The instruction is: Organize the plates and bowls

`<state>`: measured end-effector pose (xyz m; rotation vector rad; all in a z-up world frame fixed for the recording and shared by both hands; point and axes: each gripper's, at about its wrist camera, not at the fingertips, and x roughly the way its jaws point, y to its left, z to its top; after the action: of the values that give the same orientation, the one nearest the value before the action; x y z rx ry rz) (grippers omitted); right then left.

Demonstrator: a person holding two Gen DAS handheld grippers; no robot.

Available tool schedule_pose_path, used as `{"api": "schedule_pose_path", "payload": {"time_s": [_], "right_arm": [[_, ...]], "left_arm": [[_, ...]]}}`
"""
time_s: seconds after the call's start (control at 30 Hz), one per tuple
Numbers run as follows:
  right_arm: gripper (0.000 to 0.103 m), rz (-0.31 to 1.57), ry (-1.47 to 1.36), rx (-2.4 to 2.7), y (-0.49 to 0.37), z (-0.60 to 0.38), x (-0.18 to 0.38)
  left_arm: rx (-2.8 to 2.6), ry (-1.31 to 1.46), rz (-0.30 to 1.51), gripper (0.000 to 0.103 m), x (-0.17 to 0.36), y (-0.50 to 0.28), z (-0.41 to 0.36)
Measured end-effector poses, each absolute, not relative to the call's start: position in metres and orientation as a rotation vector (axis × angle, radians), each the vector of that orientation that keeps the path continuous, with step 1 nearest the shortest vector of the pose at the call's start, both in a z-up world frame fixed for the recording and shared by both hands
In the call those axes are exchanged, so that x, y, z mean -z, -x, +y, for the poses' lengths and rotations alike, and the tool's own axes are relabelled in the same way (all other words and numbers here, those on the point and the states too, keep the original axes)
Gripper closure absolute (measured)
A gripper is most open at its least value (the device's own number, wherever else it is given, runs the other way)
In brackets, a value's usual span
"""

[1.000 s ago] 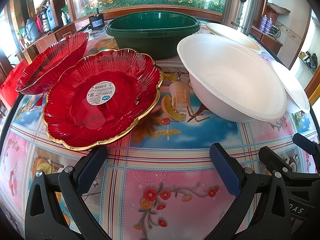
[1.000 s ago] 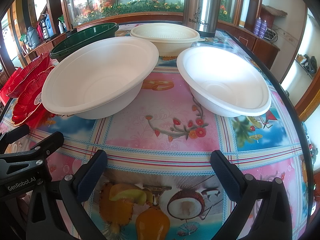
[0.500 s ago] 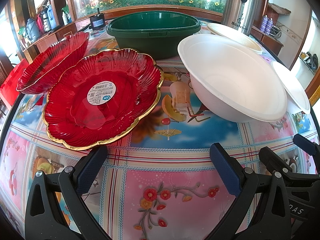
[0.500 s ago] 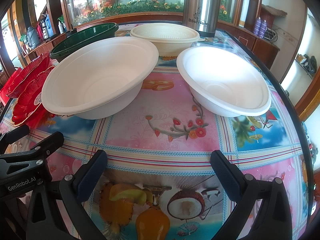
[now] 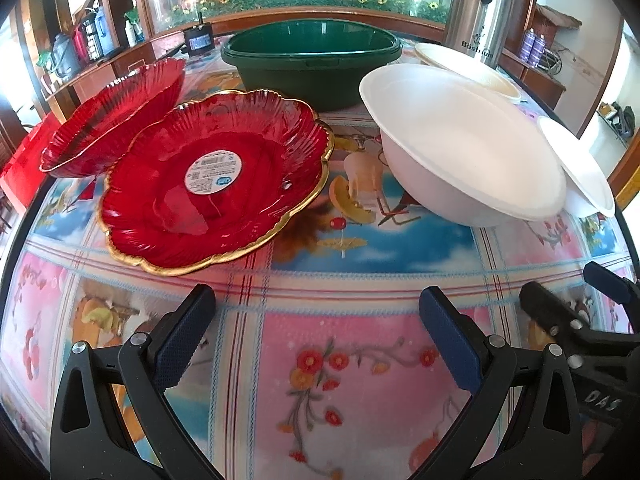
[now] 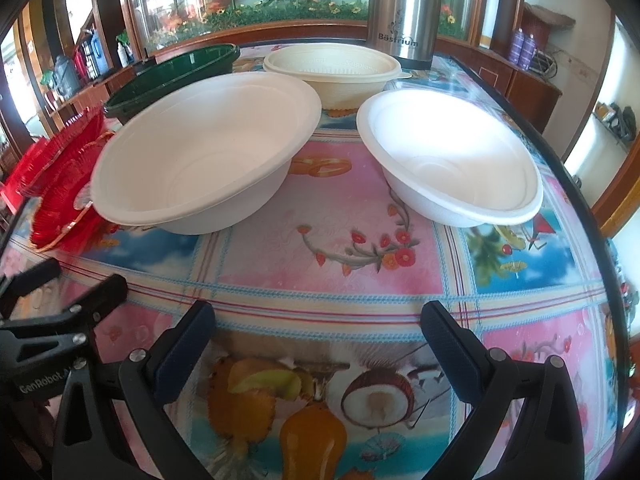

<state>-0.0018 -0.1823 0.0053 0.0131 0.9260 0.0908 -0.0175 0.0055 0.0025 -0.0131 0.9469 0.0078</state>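
Resting on the patterned bench (image 5: 360, 248), two red plates (image 5: 216, 180) and white bowls (image 6: 208, 152) are seen beyond the left hand-held gripper (image 5: 316, 336) and right hand-held gripper (image 6: 318, 344), both spread and empty.

Black plastic left claw (image 5: 316, 324), dark blue textured pads (image 5: 182, 336), silver screws, matching right claw (image 6: 318, 340)

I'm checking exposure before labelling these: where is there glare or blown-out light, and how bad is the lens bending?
Right wrist view: the right-hand white bowl is washed out inside by bright light. Left wrist view: the red plate shows small glints only. Both views: fisheye curves the table edge, with dark corners.
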Motion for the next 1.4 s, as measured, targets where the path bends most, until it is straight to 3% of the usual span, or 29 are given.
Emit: {"api": "schedule_pose_path", "payload": {"time_s": [0.6, 1.4], "right_arm": [[0.0, 0.83, 0.031, -0.134, 0.051, -0.15, -0.049], [0.0, 0.781, 0.11, -0.263, 0.034, -0.085, -0.073]], "left_arm": [[-0.007, -0.001, 0.791, 0.0, -0.043, 0.07, 0.031], [-0.053, 0.04, 0.767, 0.0, -0.053, 0.064, 0.099]]}}
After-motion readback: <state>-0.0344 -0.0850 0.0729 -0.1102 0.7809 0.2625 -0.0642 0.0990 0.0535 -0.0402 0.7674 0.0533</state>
